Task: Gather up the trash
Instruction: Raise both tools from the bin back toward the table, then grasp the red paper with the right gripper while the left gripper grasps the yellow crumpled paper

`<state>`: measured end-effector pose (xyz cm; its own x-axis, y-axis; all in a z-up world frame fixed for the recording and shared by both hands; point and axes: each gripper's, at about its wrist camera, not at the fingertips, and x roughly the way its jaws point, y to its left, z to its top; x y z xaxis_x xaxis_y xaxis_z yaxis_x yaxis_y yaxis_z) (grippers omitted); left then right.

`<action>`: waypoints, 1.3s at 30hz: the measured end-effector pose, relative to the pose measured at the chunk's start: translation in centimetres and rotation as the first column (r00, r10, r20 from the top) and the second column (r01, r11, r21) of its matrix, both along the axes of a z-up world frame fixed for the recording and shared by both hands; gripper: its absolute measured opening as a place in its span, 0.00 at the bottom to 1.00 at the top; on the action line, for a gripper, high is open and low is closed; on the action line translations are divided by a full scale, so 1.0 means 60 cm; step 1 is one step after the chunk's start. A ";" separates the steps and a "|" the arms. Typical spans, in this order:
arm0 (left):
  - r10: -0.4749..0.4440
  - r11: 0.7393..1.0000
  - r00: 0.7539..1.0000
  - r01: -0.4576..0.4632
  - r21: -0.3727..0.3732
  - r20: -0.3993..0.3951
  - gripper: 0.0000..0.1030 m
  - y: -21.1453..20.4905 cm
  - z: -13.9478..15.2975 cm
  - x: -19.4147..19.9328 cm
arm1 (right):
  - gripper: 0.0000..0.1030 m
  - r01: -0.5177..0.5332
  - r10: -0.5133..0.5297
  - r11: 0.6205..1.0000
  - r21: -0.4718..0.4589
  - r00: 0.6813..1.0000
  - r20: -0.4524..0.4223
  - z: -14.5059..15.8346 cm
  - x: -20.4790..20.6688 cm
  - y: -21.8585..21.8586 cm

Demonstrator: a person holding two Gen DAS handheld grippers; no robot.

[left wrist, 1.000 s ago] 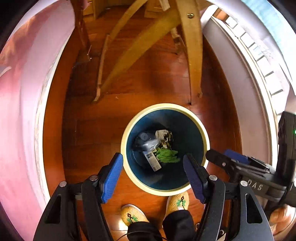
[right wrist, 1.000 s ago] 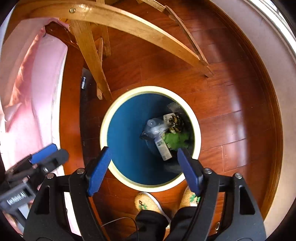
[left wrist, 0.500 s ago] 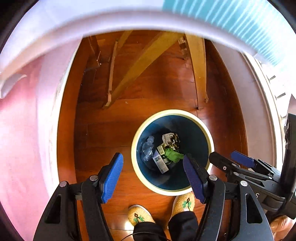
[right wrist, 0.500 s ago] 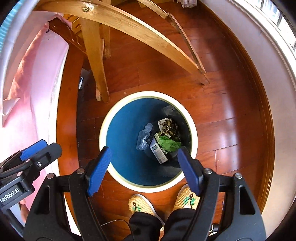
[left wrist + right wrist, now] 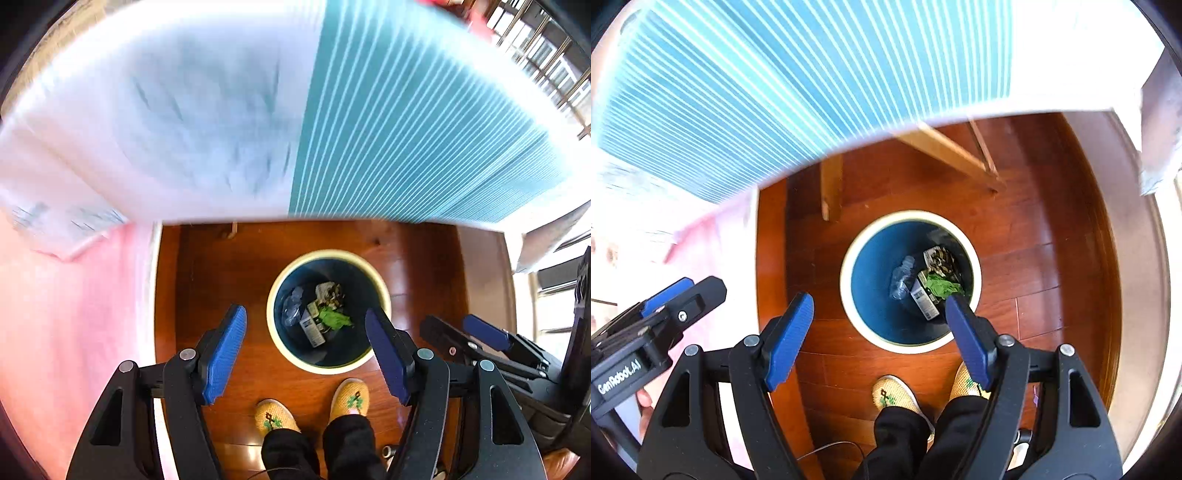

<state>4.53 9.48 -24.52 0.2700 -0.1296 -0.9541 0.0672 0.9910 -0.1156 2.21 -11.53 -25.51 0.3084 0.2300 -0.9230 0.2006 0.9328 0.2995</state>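
Both grippers, the left gripper (image 5: 306,354) and the right gripper (image 5: 879,339), point steeply down side by side with blue pads spread wide and nothing between them. Ahead of them a striped teal and white tabletop (image 5: 406,122) fills the upper view. Below the fingertips a blue bin (image 5: 871,280) with a cream rim stands on the wooden floor (image 5: 1034,221), holding a clear bottle (image 5: 902,277), a green wrapper (image 5: 942,286) and a small carton (image 5: 923,301). Nearest, the person's knitted slippers (image 5: 275,417) face the bin.

We see a home: polished wood floor (image 5: 1027,266), a small waste bin (image 5: 864,291), knitted slippers (image 5: 275,417), and a desk draped in striped cloth (image 5: 798,85).
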 end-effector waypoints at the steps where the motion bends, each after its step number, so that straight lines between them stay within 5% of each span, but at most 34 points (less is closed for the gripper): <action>1: 0.003 1.000 1.000 -0.003 -0.001 0.015 0.67 0.000 0.032 -0.001 | 0.70 -0.002 0.002 1.000 -0.002 1.000 0.010 0.027 -0.002 0.001; 10: -0.053 0.998 0.986 0.055 -0.008 0.159 0.67 -0.004 0.275 -0.010 | 0.70 -0.012 0.012 1.000 -0.005 0.997 0.079 0.246 -0.024 0.010; 21: -0.200 0.978 0.925 0.208 0.010 0.324 0.67 -0.015 0.502 -0.041 | 0.70 0.071 -0.058 0.996 -0.058 0.977 0.203 0.460 -0.041 0.026; 31: -0.215 0.973 0.872 0.230 0.018 0.439 0.67 0.001 0.606 0.007 | 0.68 0.121 -0.104 0.990 -0.068 0.970 0.220 0.526 0.003 0.024; 39: -0.167 0.986 0.885 0.162 0.049 0.435 0.67 0.005 0.596 0.106 | 0.68 0.169 -0.170 0.985 0.021 0.966 0.195 0.517 0.121 -0.021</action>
<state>10.88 9.77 11.22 0.6344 -0.1991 -0.7469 0.2709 0.9622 -0.0263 9.48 -12.82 5.50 0.5177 0.1624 -0.8400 0.2927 0.8890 0.3523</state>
